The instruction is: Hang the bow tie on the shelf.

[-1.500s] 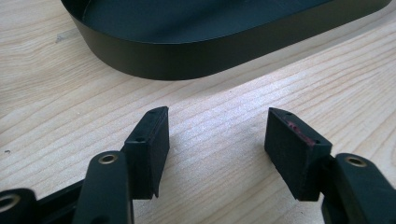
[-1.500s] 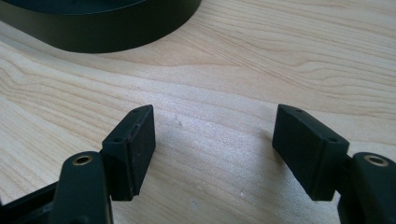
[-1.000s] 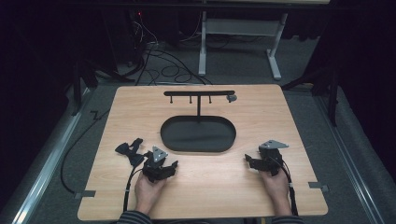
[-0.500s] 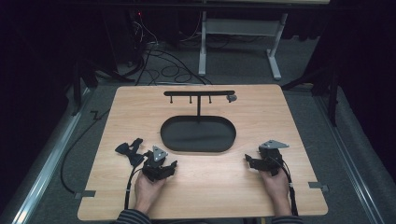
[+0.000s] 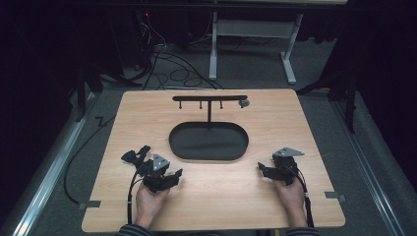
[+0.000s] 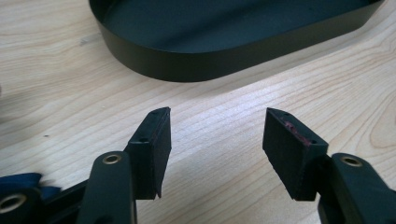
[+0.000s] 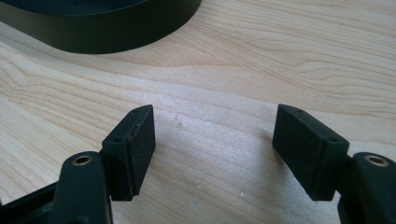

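Both grippers, left gripper (image 5: pixel 158 173) and right gripper (image 5: pixel 275 169), rest low, jaws apart.

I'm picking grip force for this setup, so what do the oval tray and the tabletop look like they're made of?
The oval tray looks like thin sheet metal with a matte black coat: its wall is even, thin and barely reflective, though hard plastic can't be ruled out. The tabletop looks like light wood or a wood-grain laminate, smooth and satin, with long grain lines across it. The open left gripper and right gripper hold nothing.
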Motion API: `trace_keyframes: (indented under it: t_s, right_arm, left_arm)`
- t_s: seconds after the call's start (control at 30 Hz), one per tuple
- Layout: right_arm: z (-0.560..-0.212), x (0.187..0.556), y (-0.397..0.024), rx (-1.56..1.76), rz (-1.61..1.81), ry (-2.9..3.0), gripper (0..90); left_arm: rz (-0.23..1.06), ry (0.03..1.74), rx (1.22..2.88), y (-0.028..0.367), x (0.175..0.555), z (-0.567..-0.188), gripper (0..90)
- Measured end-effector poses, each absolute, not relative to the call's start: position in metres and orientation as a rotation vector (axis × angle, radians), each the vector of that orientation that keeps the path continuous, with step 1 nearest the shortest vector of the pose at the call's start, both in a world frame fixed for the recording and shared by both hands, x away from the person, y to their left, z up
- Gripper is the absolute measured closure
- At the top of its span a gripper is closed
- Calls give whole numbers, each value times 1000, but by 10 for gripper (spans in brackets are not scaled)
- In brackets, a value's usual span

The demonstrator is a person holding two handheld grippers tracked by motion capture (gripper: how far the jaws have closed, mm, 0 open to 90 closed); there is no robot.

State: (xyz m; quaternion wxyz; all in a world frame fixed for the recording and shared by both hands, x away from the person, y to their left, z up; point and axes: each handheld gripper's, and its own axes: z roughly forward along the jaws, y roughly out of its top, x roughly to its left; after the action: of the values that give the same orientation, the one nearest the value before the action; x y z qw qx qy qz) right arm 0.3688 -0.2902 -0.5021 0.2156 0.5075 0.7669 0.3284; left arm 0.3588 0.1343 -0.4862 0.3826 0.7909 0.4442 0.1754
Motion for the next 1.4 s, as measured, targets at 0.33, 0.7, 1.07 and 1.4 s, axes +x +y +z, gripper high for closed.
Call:
trace_keyframes:
  t_s: [0.33,0.7,1.07,1.4]
  right_arm:
    - [-502,369,-290,1406,910,2124,314]
    - [-502,369,-290,1405,908,2124,313]
    - [-502,369,-290,1406,908,2124,314]
    - [-502,369,-290,1408,906,2123,314]
  left_arm:
    - [445,1160,1950,152,354,-473,422]
    - [485,1193,1913,170,352,-464,448]
    - [502,1227,1882,189,352,-458,467]
    - [545,1248,1862,207,353,-453,506]
